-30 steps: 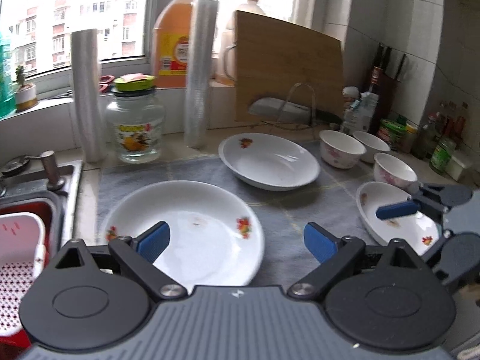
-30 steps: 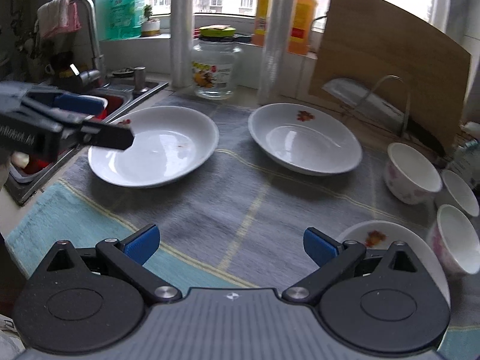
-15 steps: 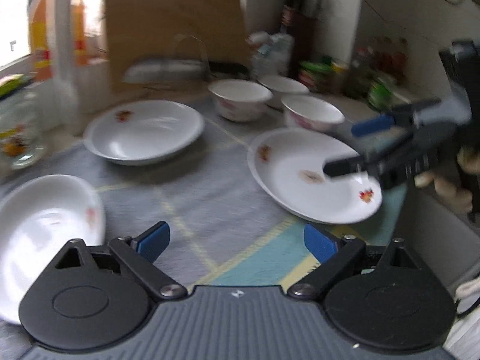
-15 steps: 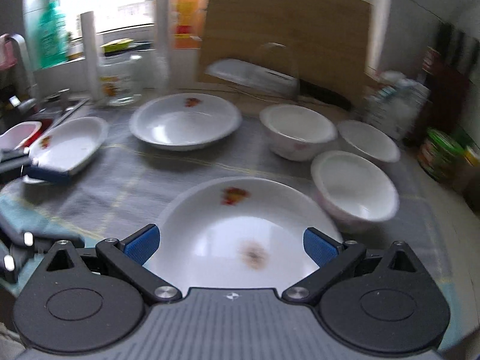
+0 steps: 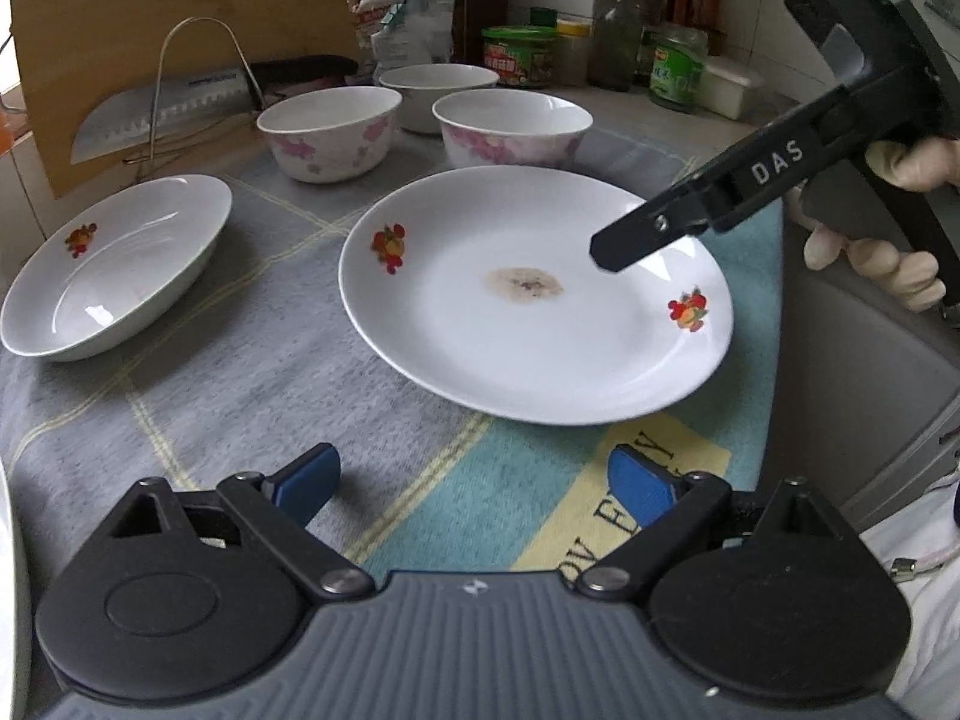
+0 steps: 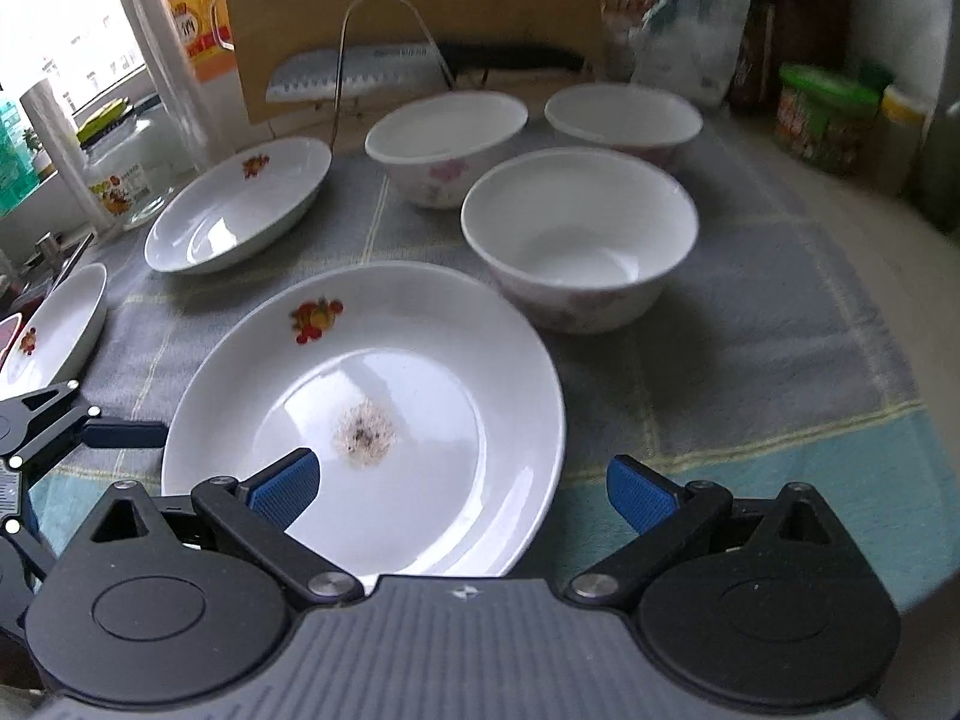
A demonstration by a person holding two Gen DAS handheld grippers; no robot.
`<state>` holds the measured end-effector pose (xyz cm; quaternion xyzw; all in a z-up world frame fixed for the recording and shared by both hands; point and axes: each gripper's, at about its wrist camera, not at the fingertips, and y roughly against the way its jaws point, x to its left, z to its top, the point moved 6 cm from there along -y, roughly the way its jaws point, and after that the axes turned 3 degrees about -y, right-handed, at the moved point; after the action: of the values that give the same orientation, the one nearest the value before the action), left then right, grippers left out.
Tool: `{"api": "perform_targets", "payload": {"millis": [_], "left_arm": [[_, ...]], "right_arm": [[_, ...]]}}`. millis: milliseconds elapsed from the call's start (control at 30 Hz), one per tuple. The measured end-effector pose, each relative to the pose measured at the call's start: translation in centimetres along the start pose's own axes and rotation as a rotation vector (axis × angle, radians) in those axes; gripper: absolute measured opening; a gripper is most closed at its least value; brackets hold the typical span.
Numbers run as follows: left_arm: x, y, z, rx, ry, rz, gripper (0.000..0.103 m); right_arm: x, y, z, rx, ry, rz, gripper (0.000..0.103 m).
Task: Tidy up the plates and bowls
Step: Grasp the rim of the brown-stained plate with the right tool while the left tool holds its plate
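Left wrist view: left gripper hangs with jaws spread wide and nothing between the pads, above the towel at 6 o'clock.
Stained plate: stained plate lies flat on the towel at centre, a brown mark in its well; its near rim sits just ahead of the left pads.
Right gripper seen here: one black finger of the right gripper reaches in from 2 o'clock over the plate's far right part; whether it touches the glaze I cannot tell.
Neighbours: deep plate at 9 o'clock, well apart; three floral bowls at 12 o'clock, near the stained plate's far rim.
Right wrist view: right gripper is also spread and empty, one pad over the plate's well at 7 o'clock, the other off its rim at 5 o'clock, so the rim runs between the pads.
Nearest bowl: nearest bowl stands at 1 o'clock, just beside the stained plate.
Third plate: third plate at 9 o'clock near the sink edge.
Risk, grip: a shallow bite on a smooth glazed rim could likely let the plate tip or slip out on lifting.
Risk, collision: both grippers converge on one plate; fingers may knock together.
Risk, push: a nudge forward could slide the plate into the nearest bowl.
Risk, stacking: the brown mark would likely smear onto whatever plate is stacked with it.
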<state>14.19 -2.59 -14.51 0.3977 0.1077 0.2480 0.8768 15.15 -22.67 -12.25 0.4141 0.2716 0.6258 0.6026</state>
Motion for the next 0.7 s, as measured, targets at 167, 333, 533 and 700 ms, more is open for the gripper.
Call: {"api": "perform_targets", "payload": {"millis": [167, 333, 533, 700], "left_arm": [[-0.3, -0.8, 0.3, 0.005, -0.056, 0.001, 0.099], [-0.1, -1.7, 1.0, 0.002, -0.073, -0.017, 0.102], [0.0, -2.4, 1.6, -0.004, -0.108, -0.052, 0.103], [0.2, -2.5, 1.4, -0.042, -0.135, -0.079, 0.103]], "right_arm": [[0.4, -1.4, 0.3, 0.034, 0.017, 0.043, 0.103], [0.7, -2.1, 0.9, 0.053, 0.026, 0.077, 0.103], [1.0, -2.7, 1.4, 0.063, 0.034, 0.086, 0.103], [1.1, -2.9, 1.6, 0.063, 0.045, 0.089, 0.103]]}}
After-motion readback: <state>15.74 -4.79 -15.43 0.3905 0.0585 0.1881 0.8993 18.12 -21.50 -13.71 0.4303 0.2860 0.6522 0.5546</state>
